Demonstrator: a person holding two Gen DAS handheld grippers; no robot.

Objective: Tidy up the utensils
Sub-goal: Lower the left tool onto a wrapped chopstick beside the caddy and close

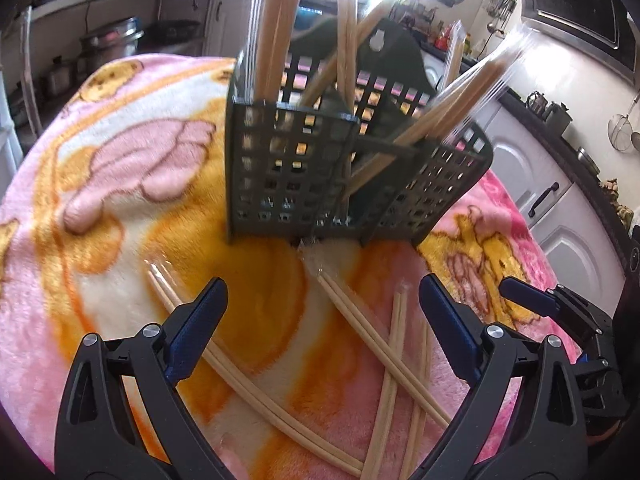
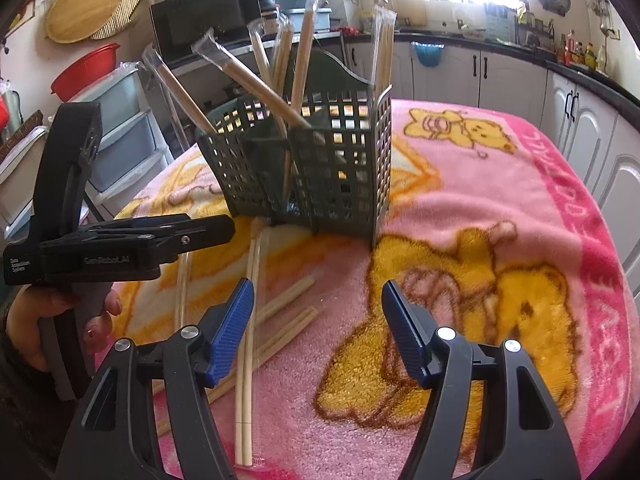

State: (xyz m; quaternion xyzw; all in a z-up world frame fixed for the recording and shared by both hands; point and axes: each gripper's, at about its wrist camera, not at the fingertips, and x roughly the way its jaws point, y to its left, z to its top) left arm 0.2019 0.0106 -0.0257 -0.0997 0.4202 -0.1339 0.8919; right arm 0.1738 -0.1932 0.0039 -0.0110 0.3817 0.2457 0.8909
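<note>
A dark green lattice utensil holder stands on a pink and orange blanket, with several wrapped chopstick pairs upright in its compartments. More wrapped chopstick pairs lie crossed on the blanket in front of it. My left gripper hovers open above these loose pairs, nothing between its blue pads. My right gripper is open too, with one loose pair beside its left finger. The right gripper's tip shows in the left wrist view; the left gripper's body shows in the right wrist view.
The blanket covers a table. A hand holds the left gripper's handle at the left. White kitchen cabinets and a dark counter run along the right. Plastic drawers and a microwave stand behind the holder.
</note>
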